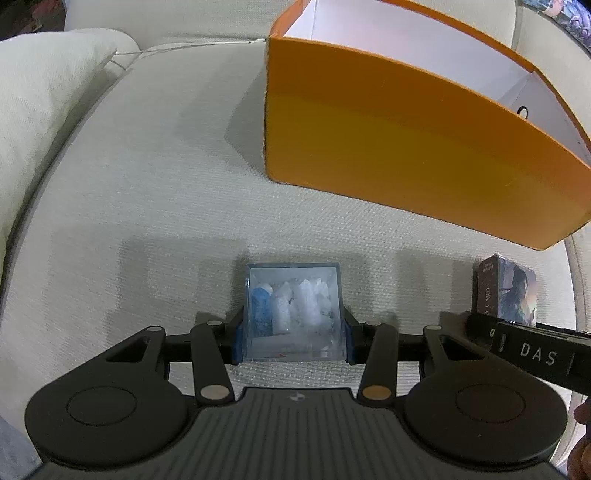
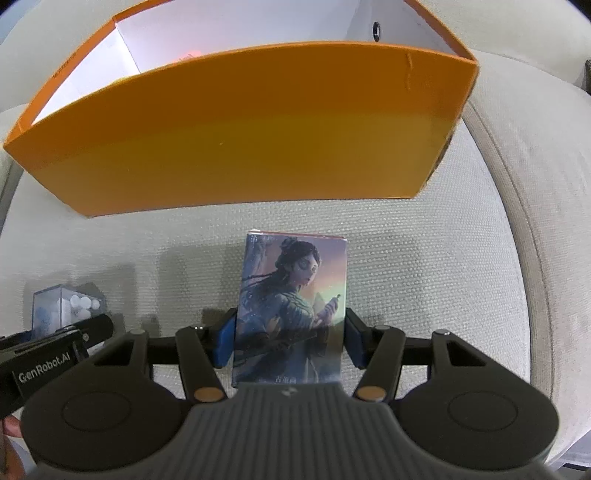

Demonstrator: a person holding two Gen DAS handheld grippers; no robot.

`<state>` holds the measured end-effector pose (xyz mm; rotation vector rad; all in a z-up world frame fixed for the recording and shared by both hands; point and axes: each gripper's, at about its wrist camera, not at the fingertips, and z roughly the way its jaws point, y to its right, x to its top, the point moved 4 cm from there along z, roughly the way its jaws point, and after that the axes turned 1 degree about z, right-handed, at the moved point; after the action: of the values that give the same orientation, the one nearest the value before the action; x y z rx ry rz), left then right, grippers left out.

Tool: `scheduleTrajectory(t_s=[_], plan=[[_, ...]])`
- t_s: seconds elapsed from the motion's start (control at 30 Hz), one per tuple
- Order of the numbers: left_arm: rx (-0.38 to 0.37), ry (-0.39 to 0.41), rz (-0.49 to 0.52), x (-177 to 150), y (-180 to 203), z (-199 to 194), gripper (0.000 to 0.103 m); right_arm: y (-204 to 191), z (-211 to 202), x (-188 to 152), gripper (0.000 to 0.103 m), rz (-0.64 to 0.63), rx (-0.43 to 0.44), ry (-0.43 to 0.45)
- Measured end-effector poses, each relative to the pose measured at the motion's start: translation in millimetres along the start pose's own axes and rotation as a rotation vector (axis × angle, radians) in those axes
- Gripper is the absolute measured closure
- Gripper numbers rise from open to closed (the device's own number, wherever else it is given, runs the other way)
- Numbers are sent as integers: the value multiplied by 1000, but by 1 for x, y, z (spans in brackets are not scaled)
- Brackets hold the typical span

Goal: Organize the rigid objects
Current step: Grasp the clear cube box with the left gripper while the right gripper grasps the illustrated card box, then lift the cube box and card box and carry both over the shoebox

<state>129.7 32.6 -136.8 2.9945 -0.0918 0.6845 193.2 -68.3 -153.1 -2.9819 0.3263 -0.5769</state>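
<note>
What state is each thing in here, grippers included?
left gripper: shut on the clear box.
clear box: closed, resting on the cushion, small pieces inside.
right gripper: jaws against the card box's sides.
card box: closed, lying on the cushion.
orange box: open-topped, visible interior empty.

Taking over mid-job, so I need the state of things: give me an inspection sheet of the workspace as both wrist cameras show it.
Surface: pale woven sofa cushion.
Job's things: clear cube box of small blue and white pieces; illustrated card box; open orange box, white inside, behind both.
Clutter: nothing seen.
Grippers: left gripper closed on the clear cube box; right gripper with pads against the illustrated card box.
Cables: nothing seen.
Surroundings: sofa backrest; armrest.
</note>
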Motion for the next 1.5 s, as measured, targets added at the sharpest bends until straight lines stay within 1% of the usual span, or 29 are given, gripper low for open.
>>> scheduleTrajectory(t_s=[0.3,0.5,0.7,0.87,1.07,1.23,1.33,1.4,1.5], plan=[[-12,13,11,-4,2,-7,50,6,-5,-1,44,2,13,10],[-33,33,25,-2,3,-15,50,10,-19,-3,43,12,64,41],[-59,64,38,-1,7,-31,50,14,-32,-9,44,-7,94,71],[-92,106,45,3,11,-53,50,20,-55,-5,43,23,145,120],[-109,178,54,13,19,-78,50,29,-88,7,43,69,194,212],[-121,241,51,29,25,-99,50,35,-115,23,43,72,211,301],[-143,267,35,55,28,-111,50,40,-131,41,43,77,220,346],[-139,297,21,73,30,-117,50,43,-140,58,43,86,221,375],[-133,331,12,106,35,-117,50,45,-146,89,43,99,223,411]])
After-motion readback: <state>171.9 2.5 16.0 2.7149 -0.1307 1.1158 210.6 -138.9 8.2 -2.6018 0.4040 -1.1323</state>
